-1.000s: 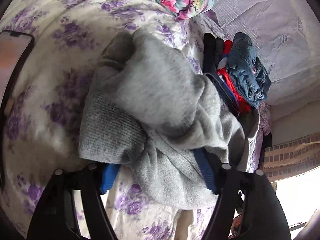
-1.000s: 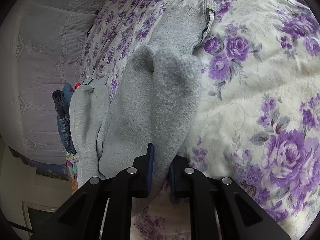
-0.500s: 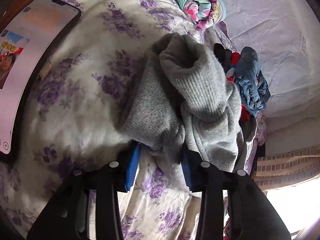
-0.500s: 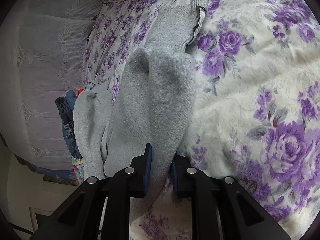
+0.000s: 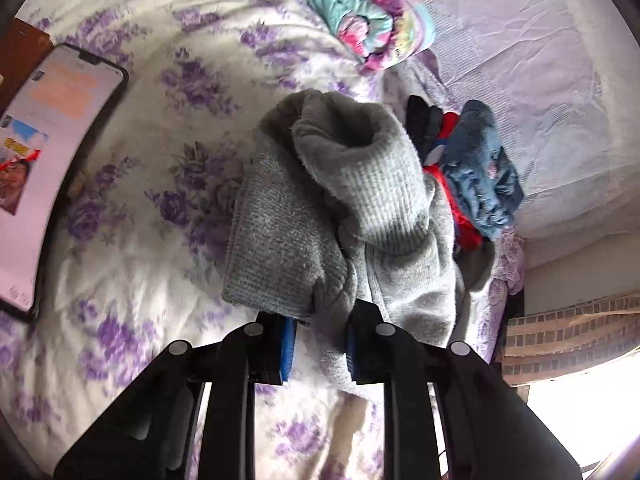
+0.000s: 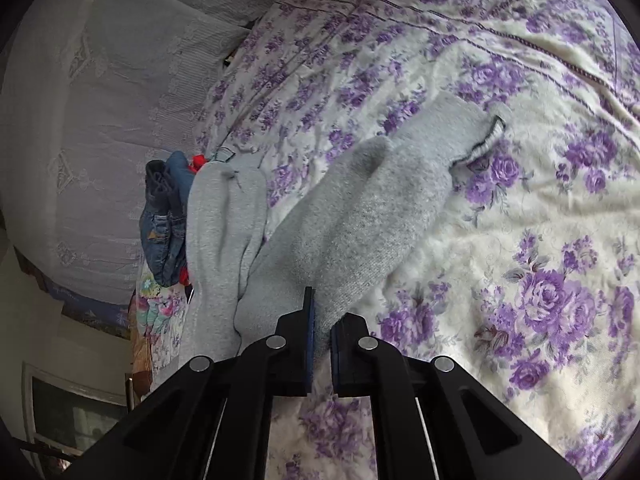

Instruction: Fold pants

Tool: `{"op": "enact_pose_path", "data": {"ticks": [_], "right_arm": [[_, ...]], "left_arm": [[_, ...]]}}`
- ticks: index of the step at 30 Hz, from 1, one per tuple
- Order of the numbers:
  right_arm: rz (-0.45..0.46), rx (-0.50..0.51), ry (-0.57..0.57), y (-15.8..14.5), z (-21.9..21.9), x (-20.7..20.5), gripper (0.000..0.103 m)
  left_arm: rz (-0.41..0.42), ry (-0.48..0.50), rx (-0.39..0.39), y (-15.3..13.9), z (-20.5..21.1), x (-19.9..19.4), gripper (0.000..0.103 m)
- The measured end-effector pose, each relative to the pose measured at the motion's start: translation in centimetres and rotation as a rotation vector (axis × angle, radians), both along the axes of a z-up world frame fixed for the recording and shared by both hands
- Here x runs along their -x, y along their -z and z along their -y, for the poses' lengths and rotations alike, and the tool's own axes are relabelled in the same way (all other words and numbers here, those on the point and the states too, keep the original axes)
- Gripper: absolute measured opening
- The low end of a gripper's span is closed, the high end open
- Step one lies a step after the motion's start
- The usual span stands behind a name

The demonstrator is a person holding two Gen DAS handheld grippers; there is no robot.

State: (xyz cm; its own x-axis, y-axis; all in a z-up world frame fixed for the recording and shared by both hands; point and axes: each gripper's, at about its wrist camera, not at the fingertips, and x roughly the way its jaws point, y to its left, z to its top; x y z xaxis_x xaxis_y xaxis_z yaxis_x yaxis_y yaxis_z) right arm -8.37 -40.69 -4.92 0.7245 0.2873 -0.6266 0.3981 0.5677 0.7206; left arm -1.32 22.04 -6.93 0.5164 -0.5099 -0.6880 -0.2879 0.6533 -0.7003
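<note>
Pants (image 5: 332, 216) of grey knit fleece lie on the floral bedspread (image 5: 132, 240), gripped at two places so the fabric can be handled as one doubled length. In the left wrist view, the left gripper (image 5: 318, 340) has its blue pads pressed onto a bunched fold of grey cloth, with one ribbed cuff standing open at 12 o'clock above the pinch; the grip sits low on the bundle, apparently to keep both legs stacked. In the right wrist view, the right gripper (image 6: 322, 340) pinches an edge of the same garment, its jaws nearly together on thin fabric, while the pants (image 6: 360, 216) run away toward 1 o'clock and end at a dark-trimmed hem. A phone (image 5: 48, 168) lies at 9 o'clock, screen lit, well apart from the cloth. A pile of jeans and red clothing (image 5: 476, 176) sits at 2 o'clock, just beside the pants. A rolled colourful blanket (image 5: 372, 16) rests at 12 o'clock.
</note>
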Motion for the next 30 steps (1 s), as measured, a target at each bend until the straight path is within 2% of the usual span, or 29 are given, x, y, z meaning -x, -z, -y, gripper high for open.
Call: {"op": "enact_pose_path", "data": {"ticks": [3, 5, 7, 9, 11, 13, 15, 16, 17, 18, 19, 20, 24, 25, 26, 27, 30], "right_arm": [[-0.006, 0.050, -0.059, -2.7, -0.5, 2.7, 0.006], [-0.057, 0.046, -0.067, -2.5, -0.4, 5.4, 0.006], [-0.133, 0.023, -0.078, -0.4, -0.6, 7.8, 0.006], [-0.221, 0.000, -0.086, 2.9, -1.2, 9.4, 0.006], [-0.259, -0.049, -0.057, 5.5, -1.7, 10.6, 0.006], [-0.240, -0.108, -0.011, 6.4, -1.2, 11.3, 0.006], [-0.238, -0.181, -0.005, 6.6, -0.5, 11.4, 0.010], [-0.256, -0.192, -0.018, 6.3, -0.1, 11.4, 0.014], [-0.284, -0.176, -0.028, 5.6, 0.3, 11.5, 0.019], [-0.300, -0.124, -0.029, 4.3, 0.6, 11.6, 0.022], [-0.302, -0.048, -0.030, 2.7, 0.8, 11.7, 0.031], [-0.296, 0.026, -0.042, 1.1, 0.8, 11.9, 0.039], [-0.258, 0.291, -0.076, -4.2, 0.2, 9.8, 0.043], [-0.232, 0.314, -0.080, -5.0, -0.2, 9.0, 0.047], [-0.201, 0.313, -0.098, -5.5, -0.8, 7.7, 0.061], [-0.184, 0.312, -0.126, -5.7, -1.8, 5.9, 0.067], [-0.137, 0.324, -0.227, -6.2, -5.8, 0.3, 0.070]], "left_arm": [[0.015, 0.009, -0.009, -2.3, -0.7, 1.8, 0.018], [-0.014, 0.014, -0.008, -2.5, -1.7, 3.4, 0.018], [-0.085, 0.016, 0.010, -0.9, -2.6, 4.8, 0.018], [-0.185, -0.001, 0.009, 2.4, -3.3, 6.4, 0.018], [-0.224, -0.043, 0.077, 5.1, -3.9, 7.8, 0.018], [-0.206, -0.059, 0.094, 5.1, -4.2, 8.4, 0.020], [-0.221, -0.021, 0.045, 4.4, -3.7, 7.8, 0.022], [-0.234, 0.001, 0.038, 4.0, -3.7, 7.6, 0.029], [-0.243, 0.016, 0.046, 3.5, -3.9, 7.5, 0.034], [-0.244, 0.018, 0.057, 2.9, -4.2, 7.6, 0.049], [-0.240, 0.009, 0.057, 2.3, -4.7, 7.9, 0.065], [-0.233, -0.001, 0.051, 1.8, -5.1, 8.1, 0.070], [-0.226, -0.026, 0.052, 0.6, -6.0, 9.6, 0.072], [-0.217, -0.038, 0.069, 0.5, -6.1, 9.9, 0.072], [-0.196, -0.048, 0.094, 0.3, -6.2, 10.3, 0.072], [-0.176, -0.055, 0.110, -0.1, -6.1, 10.1, 0.072], [-0.124, -0.034, 0.115, -1.1, -5.2, 9.0, 0.073]]}}
